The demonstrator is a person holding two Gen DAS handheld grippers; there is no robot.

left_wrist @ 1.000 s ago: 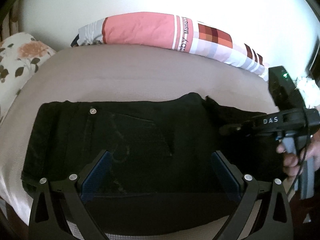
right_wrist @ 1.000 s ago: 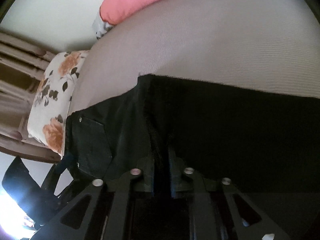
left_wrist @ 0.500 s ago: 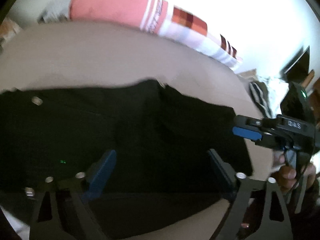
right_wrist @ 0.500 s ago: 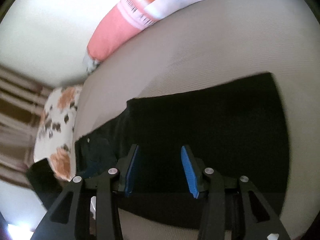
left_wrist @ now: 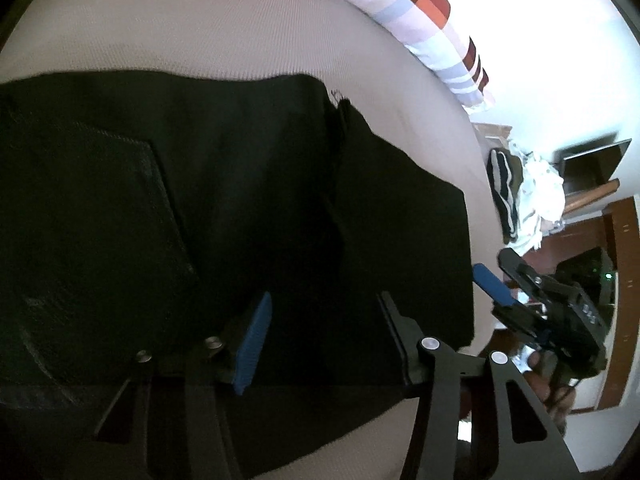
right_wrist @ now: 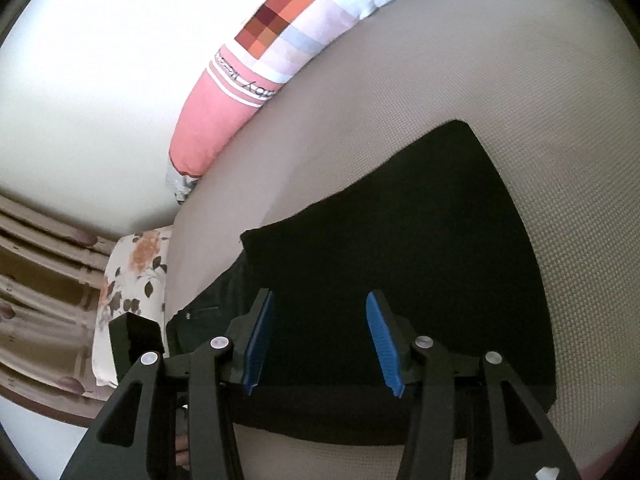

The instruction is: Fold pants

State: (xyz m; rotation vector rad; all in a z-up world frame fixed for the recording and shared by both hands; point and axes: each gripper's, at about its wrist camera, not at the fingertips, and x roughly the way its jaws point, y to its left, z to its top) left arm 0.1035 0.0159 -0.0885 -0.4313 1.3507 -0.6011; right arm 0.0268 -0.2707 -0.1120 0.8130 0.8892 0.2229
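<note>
The black pants (left_wrist: pixel 240 220) lie folded flat on the beige bed (left_wrist: pixel 200 32), with a back pocket at the left. My left gripper (left_wrist: pixel 324 304) is open just above their near edge, holding nothing. My right gripper (left_wrist: pixel 492 284) shows at the right in the left wrist view, open, just off the pants' right edge. In the right wrist view the pants (right_wrist: pixel 400 240) fill the middle. The right gripper (right_wrist: pixel 320 304) hovers open over their near edge, empty.
A long pink and checked pillow (right_wrist: pixel 248 76) lies along the bed's far side by the white wall. A floral pillow (right_wrist: pixel 128 280) sits at the bed's left end. Clothes (left_wrist: pixel 520 196) are piled on wooden furniture beyond the right end.
My right gripper opened, let go of the pants and pulled back to the right. My left gripper moved right along the pants' near edge and stayed open.
</note>
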